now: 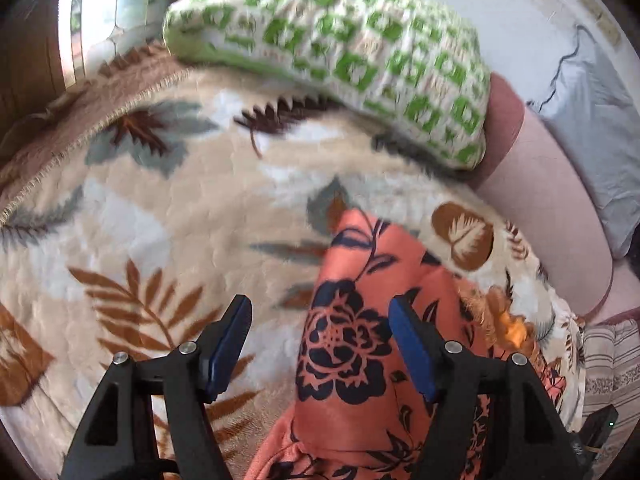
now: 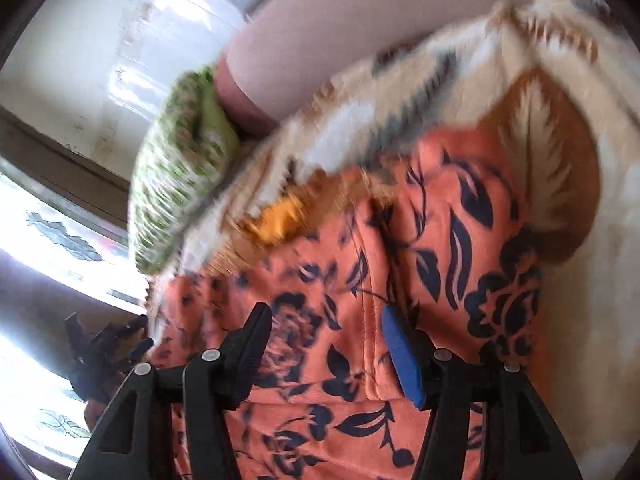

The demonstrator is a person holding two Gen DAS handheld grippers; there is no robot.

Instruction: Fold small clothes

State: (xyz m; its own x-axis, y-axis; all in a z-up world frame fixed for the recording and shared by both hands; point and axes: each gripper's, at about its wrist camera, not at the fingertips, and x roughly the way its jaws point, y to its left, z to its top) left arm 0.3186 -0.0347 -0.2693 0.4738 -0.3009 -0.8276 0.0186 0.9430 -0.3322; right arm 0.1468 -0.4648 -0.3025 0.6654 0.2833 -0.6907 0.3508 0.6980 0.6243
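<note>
Left wrist view, going left to right: window (image 1: 100,12) at far upper left, bright. Beige fleece blanket (image 1: 160,220) with brown and grey leaf print covers most of the surface. Green-and-white knitted cushion (image 1: 340,52) lies across the blanket's far edge. Left gripper (image 1: 320,344) hangs over the blanket, jaws spread wide, nothing pinched; the left blue pad is over bare blanket, the right pad over the cloth. Orange floral garment (image 1: 352,344) with dark navy flowers lies on the blanket, running from the bottom middle up and away, mostly between and right of the fingers. Pink sofa armrest (image 1: 552,200) to the right of the cushion, grey cloth (image 1: 600,128) past it at the far right.

Right wrist view, blurred and tilted: the other gripper shows small and dark at the left edge, in front of the bright window. Cushion (image 2: 176,184) upper left. Right gripper (image 2: 326,328) hovers just above the garment (image 2: 440,240), jaws about half apart; a seam fold runs up between them, pads not pressing on it as far as the blur lets me see. Blanket (image 2: 580,120) to the right and above.
</note>
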